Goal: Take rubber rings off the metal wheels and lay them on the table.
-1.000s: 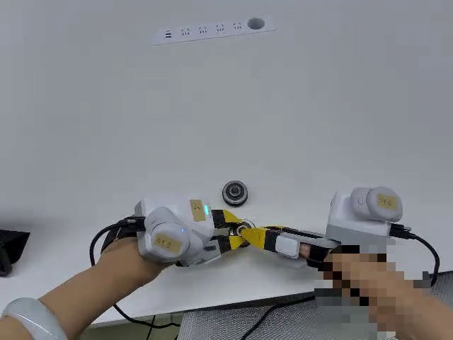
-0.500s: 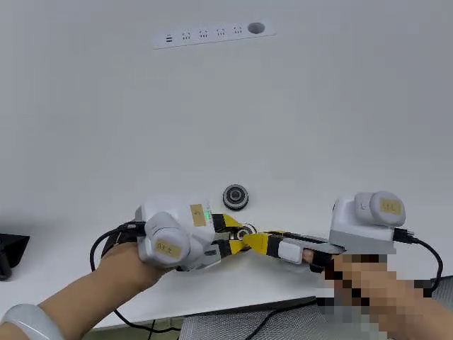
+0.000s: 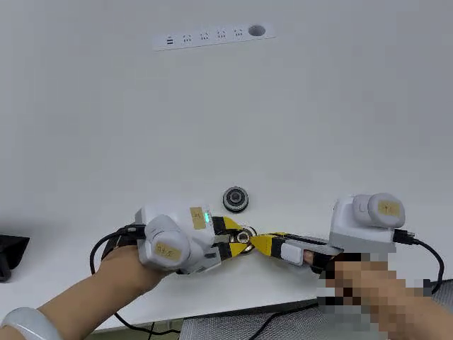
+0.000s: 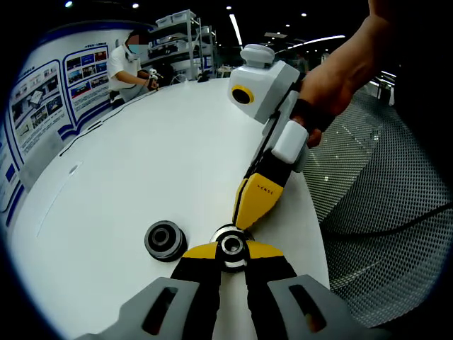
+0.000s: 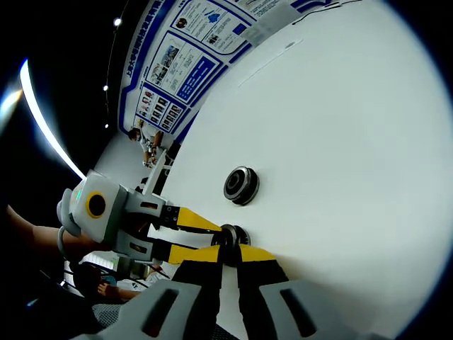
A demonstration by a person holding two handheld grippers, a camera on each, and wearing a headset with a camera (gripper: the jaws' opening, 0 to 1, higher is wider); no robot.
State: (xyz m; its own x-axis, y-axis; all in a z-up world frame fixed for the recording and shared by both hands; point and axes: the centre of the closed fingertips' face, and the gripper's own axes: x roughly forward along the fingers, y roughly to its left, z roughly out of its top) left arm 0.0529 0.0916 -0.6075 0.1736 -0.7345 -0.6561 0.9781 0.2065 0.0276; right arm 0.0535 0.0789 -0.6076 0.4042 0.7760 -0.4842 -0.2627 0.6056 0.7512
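We're on the peel-off step for one wheel [image 3: 245, 234], held down near the front edge of the table [image 3: 297, 142]. The second wheel [image 3: 236, 199] sits just behind it, flat, hole pointing up, with its black rubber ring [image 4: 149, 241] on.

The left gripper [image 3: 232, 236] has its jaws clamped on the wheel from both sides. The right gripper [image 3: 257, 241] comes in from the opposite side with its jaws squeezed nearly together, tips nipping the wheel's rim. Whether they've actually caught that wheel's ring is too small for us to tell.

A wheel's round, so there's no real long axis, just the axle line. In the left gripper view its face and hub look back up toward that gripper, so we'd say the axle line tilts up that way.

We reckon the next move wants the left holding firm while the right pulls the ring outward over the rim, then lays it on the table.
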